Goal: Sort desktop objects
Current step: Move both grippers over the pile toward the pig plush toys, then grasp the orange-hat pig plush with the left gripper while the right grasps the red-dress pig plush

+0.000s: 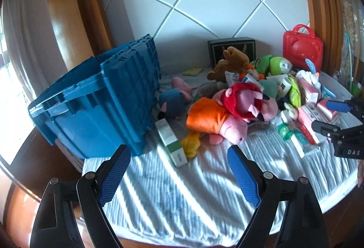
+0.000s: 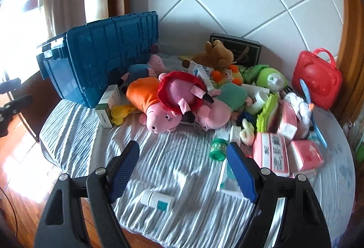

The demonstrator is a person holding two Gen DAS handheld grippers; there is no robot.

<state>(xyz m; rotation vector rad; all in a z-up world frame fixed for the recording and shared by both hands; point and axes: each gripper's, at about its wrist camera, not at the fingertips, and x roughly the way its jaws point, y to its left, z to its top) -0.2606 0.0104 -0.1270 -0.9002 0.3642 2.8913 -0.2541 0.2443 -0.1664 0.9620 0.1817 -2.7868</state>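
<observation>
A heap of plush pigs [image 1: 229, 118] [image 2: 173, 109], a brown plush [image 1: 232, 61], a green plush [image 2: 268, 79], pink tissue packs [image 2: 270, 154] and small boxes lies on a round table with a striped cloth [image 1: 182, 198] [image 2: 173, 157]. A blue crate [image 1: 97, 102] [image 2: 107, 52] stands at the left. My left gripper [image 1: 179, 170] hangs open over bare cloth in front of a green-white box [image 1: 170, 145]. My right gripper [image 2: 184, 170] is open above the cloth, a green cap [image 2: 218, 149] by its right pad and a white bottle [image 2: 157, 200] below. The right gripper [image 1: 336, 118] also shows at the right edge of the left wrist view.
A red plastic case [image 1: 302, 47] [image 2: 316, 86] and a dark box [image 1: 232, 47] [image 2: 236, 47] stand at the back against the tiled wall. A yellow pad [image 1: 193, 71] lies behind the plush toys. Wooden floor [image 2: 20, 170] lies beyond the table's left edge.
</observation>
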